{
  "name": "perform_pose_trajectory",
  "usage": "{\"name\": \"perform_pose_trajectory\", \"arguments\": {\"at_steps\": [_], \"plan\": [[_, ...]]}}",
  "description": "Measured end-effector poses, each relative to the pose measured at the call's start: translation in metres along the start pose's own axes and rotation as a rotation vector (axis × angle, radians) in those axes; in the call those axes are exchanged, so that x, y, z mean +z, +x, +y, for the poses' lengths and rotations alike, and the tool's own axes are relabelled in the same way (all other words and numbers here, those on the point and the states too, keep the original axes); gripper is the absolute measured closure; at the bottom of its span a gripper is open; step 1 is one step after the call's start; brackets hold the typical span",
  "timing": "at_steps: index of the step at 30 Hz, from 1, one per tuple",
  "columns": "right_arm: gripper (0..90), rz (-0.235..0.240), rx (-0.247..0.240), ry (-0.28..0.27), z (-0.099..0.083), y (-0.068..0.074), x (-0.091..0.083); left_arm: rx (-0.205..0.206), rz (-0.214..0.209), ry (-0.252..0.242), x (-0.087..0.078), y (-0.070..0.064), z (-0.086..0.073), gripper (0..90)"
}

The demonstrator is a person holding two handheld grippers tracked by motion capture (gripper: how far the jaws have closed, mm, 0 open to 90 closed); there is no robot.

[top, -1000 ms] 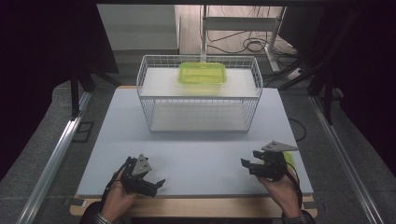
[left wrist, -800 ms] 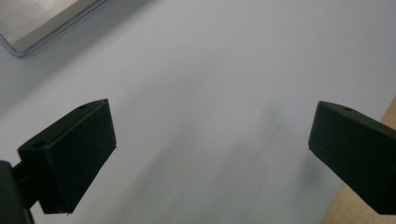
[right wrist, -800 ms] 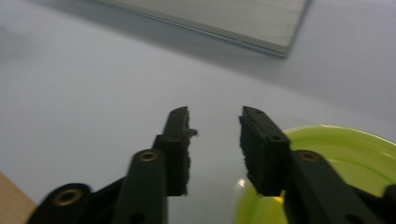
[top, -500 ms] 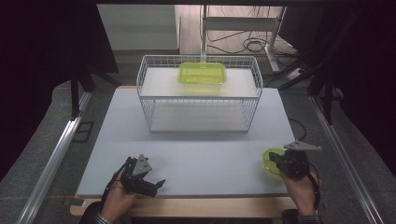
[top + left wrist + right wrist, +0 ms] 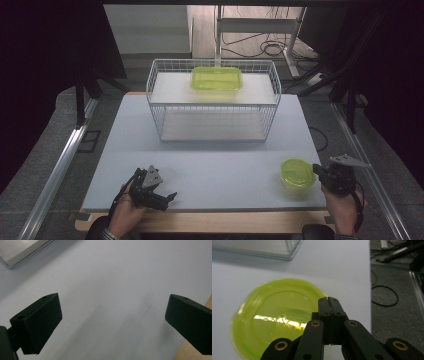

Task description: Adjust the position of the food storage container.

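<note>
A round yellow-green plastic container (image 5: 297,172) lies on the white table near the front right. My right gripper (image 5: 317,170) is at its right edge, jaws shut on the rim. In the right gripper view the round container (image 5: 277,317) lies left of the closed gripper (image 5: 328,300), which pinches its edge. My left gripper (image 5: 162,196) rests at the front left, open, with nothing between its jaws. In its own view, bare table lies under the left gripper (image 5: 112,315). A rectangular yellow-green container (image 5: 216,78) sits on the upper level of a white wire basket (image 5: 215,122).
The wire basket stands at the middle back of the table (image 5: 215,160). Its corner (image 5: 292,250) appears at the top of the right gripper view. The table's wooden front edge (image 5: 225,220) runs under both hands. Cables (image 5: 272,48) lie on the floor behind and to the right.
My right gripper has moved to the right, and the round yellow-green container has come with it into plain sight. The left gripper has stayed where it was.
</note>
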State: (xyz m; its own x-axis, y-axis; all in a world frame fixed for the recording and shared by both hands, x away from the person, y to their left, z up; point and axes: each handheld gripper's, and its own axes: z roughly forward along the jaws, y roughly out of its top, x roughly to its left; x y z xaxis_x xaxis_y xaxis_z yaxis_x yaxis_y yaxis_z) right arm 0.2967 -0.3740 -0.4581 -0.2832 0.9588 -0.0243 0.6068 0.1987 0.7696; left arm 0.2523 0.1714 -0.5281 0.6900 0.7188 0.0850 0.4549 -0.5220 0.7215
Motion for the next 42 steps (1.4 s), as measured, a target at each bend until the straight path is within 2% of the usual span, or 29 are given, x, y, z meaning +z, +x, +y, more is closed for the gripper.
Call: {"name": "perform_pose_trajectory", "arguments": {"at_steps": [5,15,38,42], "plan": [[89.2,-0.026,0.02,0.022,-0.005,-0.008,0.003,0.001,0.0,0.002,0.0,0.0,0.0,0.7],[89.1,-0.011,0.029,0.059,-0.007,-0.004,0.011,0.001,0.0,0.003,0.0,0.0,0.0,0.7],[88.9,0.144,-0.01,0.104,-0.002,0.042,0.025,0.003,0.0,0.014,0.002,0.0,0.0,0.8],[88.2,0.147,-0.016,0.104,-0.002,0.042,0.024,0.002,0.002,0.015,0.002,0.0,0.0,0.9]]}}
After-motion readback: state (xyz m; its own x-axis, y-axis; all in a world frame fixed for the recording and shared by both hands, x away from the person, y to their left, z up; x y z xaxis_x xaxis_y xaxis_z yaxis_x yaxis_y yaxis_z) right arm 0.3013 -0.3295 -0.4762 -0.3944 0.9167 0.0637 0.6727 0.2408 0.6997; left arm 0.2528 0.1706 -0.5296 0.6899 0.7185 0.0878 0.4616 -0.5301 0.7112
